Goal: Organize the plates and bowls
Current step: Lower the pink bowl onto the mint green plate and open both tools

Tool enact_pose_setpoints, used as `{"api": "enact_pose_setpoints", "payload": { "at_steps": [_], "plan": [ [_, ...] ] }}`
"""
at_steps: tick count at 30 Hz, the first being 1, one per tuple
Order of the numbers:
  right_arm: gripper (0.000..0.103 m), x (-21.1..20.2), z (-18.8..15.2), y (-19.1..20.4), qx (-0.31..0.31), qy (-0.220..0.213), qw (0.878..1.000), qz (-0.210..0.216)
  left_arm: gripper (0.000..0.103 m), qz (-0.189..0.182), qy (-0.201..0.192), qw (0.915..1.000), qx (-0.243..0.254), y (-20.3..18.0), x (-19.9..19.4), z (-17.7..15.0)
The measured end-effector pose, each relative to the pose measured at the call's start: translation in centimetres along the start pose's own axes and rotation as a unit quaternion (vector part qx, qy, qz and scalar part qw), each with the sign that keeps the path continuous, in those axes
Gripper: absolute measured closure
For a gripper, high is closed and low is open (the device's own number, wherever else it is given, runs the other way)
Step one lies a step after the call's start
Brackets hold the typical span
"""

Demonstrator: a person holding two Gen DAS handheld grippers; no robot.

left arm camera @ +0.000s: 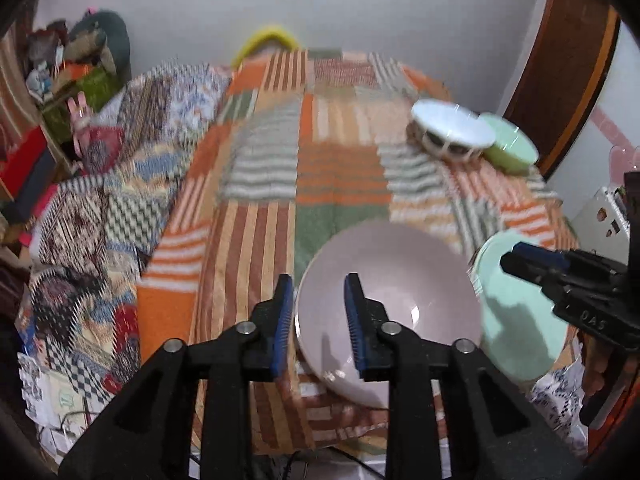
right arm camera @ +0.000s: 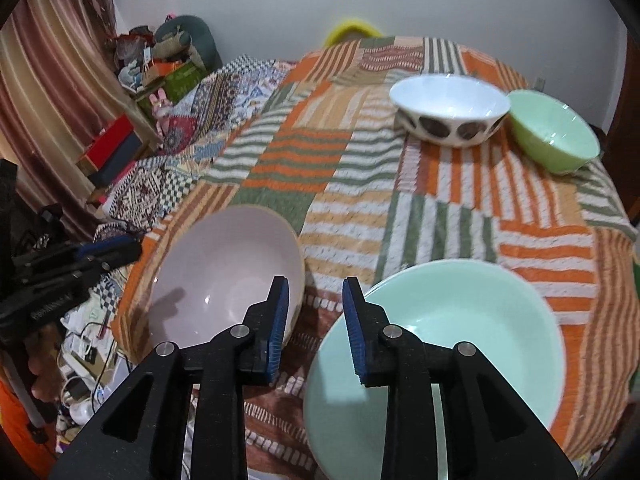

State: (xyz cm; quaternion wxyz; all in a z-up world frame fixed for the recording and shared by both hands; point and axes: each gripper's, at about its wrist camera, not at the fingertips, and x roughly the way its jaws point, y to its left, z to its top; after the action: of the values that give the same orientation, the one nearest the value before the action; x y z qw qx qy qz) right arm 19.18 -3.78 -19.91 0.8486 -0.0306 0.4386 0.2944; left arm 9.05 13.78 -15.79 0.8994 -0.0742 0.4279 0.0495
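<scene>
My right gripper (right arm camera: 314, 330) hangs with its jaws apart, nothing between them, over the near rim of the mint bowl (right arm camera: 460, 336). The pale pink bowl (right arm camera: 224, 280) sits just left. Across the striped cloth (right arm camera: 360, 184) stand 2 more: a white spotted bowl (right arm camera: 450, 108) touching a green bowl (right arm camera: 554, 132).

Bare striped cloth (right arm camera: 320, 168) lies open between the near bowls (right arm camera: 224, 276) and far bowls (right arm camera: 448, 108).

Soft, even room light, left wrist view smeared with blur, right wrist view sharper, small bright glints inside the pink bowl (right arm camera: 224, 276), dark shadows of the grippers in both near bowls, bent edges with black corners.
</scene>
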Motion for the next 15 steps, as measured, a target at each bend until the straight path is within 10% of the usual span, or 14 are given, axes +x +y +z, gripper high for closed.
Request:
{"api": "enact_pose_setpoints", "payload": {
  "at_steps": [15],
  "plan": [
    [0.047, -5.5, 3.6, -4.5, 0.027, -0.100, 0.994, -0.034, 0.014, -0.024, -0.114, 0.9931, 0.008, -4.8, -4.3, 6.4]
  ]
}}
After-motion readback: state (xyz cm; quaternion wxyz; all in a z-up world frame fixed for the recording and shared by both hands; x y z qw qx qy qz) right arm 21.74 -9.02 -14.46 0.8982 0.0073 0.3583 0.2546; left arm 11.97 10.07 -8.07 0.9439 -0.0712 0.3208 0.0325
